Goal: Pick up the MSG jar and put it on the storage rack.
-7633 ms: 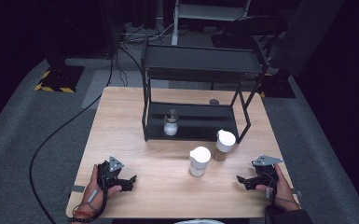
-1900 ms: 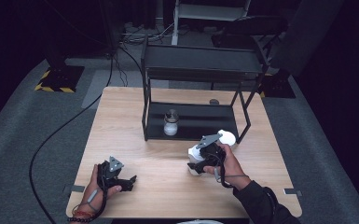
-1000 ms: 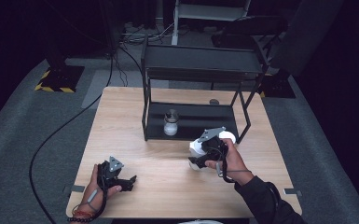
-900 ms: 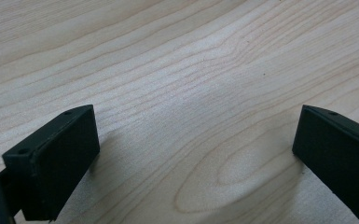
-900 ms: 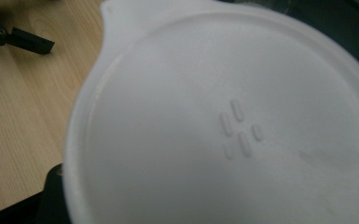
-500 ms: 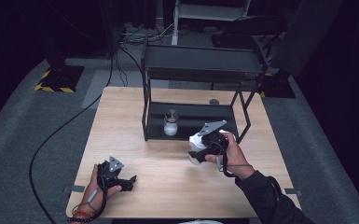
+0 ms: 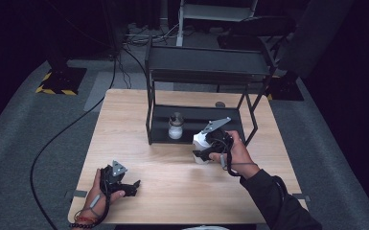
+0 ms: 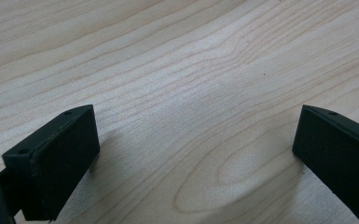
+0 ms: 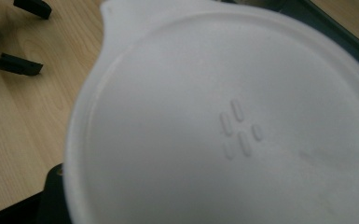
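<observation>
The right gripper [image 7: 205, 147] is clamped on a white lidded container [image 7: 200, 143], holding it at the front edge of the black rack [image 7: 206, 67] that stands on the far half of the table [image 7: 172, 191]. The container's white lid [image 9: 233, 126] fills the right gripper view. A small jar [image 7: 175, 127] stands on the rack's lower shelf. The left gripper [image 7: 127, 187] rests near the table's front left corner, jaws wide apart over bare wood.

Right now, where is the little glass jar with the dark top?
In the high view, the glass jar stands on the bottom shelf of the black rack, toward its left end, left of the right gripper and its white-lidded container.
</observation>
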`<state>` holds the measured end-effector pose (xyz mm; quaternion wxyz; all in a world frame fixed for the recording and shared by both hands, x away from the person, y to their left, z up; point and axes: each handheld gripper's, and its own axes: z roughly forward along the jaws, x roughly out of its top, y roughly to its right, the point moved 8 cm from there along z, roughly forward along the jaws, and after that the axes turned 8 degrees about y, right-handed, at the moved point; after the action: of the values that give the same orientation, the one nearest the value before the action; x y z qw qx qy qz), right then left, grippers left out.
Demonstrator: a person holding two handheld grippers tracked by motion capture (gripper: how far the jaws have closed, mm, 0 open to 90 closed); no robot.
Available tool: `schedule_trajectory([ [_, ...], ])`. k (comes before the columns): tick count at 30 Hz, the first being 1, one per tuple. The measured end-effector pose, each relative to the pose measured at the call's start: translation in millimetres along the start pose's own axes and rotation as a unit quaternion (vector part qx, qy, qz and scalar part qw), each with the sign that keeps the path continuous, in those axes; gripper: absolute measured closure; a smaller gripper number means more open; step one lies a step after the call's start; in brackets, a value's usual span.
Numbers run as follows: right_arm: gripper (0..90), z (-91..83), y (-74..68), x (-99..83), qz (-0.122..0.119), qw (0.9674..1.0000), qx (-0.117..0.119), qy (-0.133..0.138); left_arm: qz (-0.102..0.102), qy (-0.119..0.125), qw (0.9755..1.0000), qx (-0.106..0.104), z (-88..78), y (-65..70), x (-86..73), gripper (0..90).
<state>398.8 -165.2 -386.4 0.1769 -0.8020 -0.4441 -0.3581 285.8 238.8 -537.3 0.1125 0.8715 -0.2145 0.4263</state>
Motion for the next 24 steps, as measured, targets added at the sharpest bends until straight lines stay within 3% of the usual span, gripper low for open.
schedule_trajectory([
  [10,30.2,1.1,12.9,14.0,0.003,0.9998,-0.018,0.000,-0.001,0.000,1.0000,0.000,0.0,0.0,0.0,0.5],
  [24,30.3,16.4,42.6,27.0,0.026,0.9989,-0.039,-0.001,0.000,0.000,1.0000,0.000,0.1,0.0,0.0,0.4],
])
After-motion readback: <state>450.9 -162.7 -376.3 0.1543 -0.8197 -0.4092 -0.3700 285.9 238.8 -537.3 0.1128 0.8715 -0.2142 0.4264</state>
